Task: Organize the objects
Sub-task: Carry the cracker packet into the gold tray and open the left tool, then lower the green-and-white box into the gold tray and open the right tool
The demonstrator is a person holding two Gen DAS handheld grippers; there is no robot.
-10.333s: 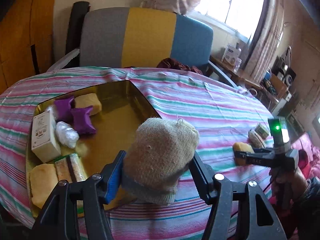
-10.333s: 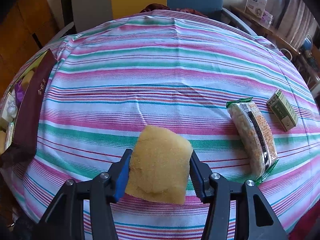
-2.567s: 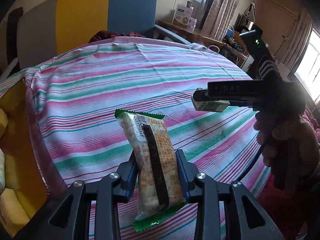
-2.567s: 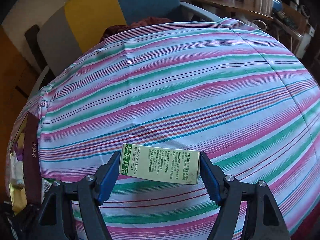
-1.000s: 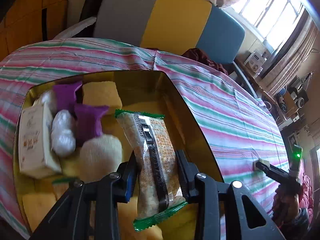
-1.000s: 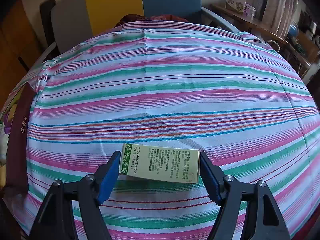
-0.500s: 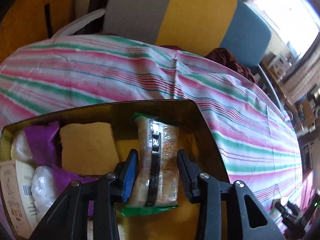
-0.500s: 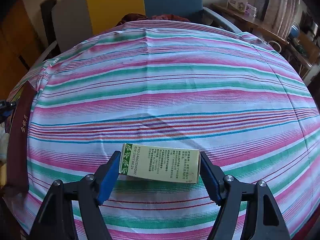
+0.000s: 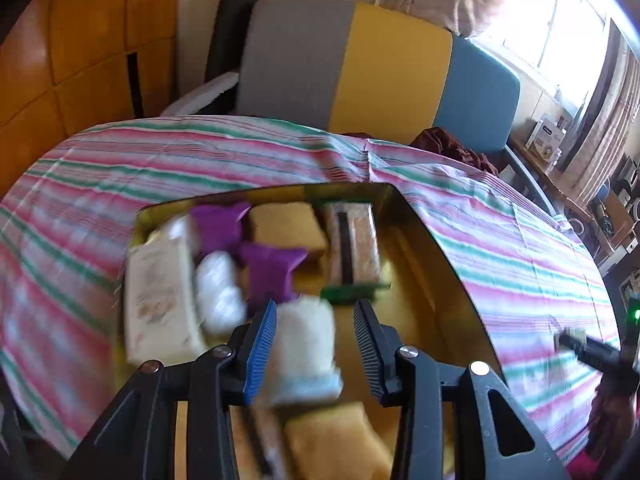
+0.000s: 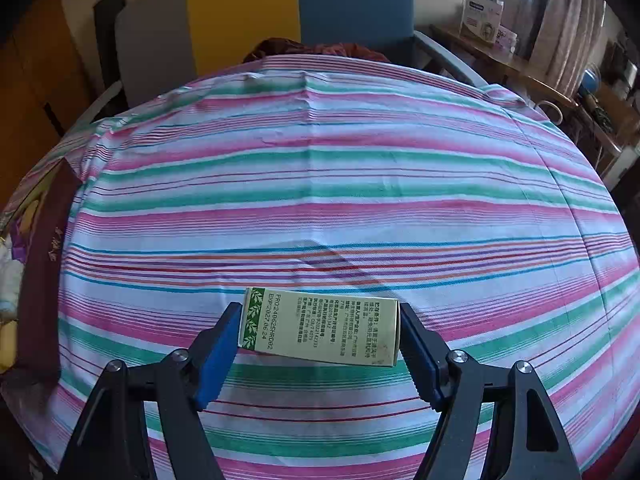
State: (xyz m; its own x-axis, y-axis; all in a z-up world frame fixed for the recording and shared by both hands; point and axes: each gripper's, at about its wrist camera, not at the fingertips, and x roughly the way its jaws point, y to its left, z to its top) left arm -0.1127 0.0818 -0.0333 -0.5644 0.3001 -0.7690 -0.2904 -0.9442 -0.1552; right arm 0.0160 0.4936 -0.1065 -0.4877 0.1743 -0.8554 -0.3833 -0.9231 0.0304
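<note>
My left gripper [image 9: 314,340] is open and empty above the gold tin box [image 9: 452,280]. The cracker packet [image 9: 354,246] with green ends lies in the box beside a yellow sponge [image 9: 286,226]. A beige sock ball [image 9: 306,346] lies in the box below my jaws. My right gripper [image 10: 320,340] is shut on a pale green carton [image 10: 320,330], held crosswise above the striped tablecloth [image 10: 340,184]. The right gripper also shows in the left wrist view [image 9: 572,340].
The box also holds two purple packets [image 9: 272,268], a white carton [image 9: 158,300], a clear-wrapped white item [image 9: 218,290] and more sponges [image 9: 336,440]. Its dark red side [image 10: 44,280] shows at the left of the right wrist view. A grey, yellow and blue chair [image 9: 380,68] stands behind the table.
My left gripper has opened, let go of the cracker packet in the box, and pulled back from it. The right gripper still holds the green carton, nearly unmoved.
</note>
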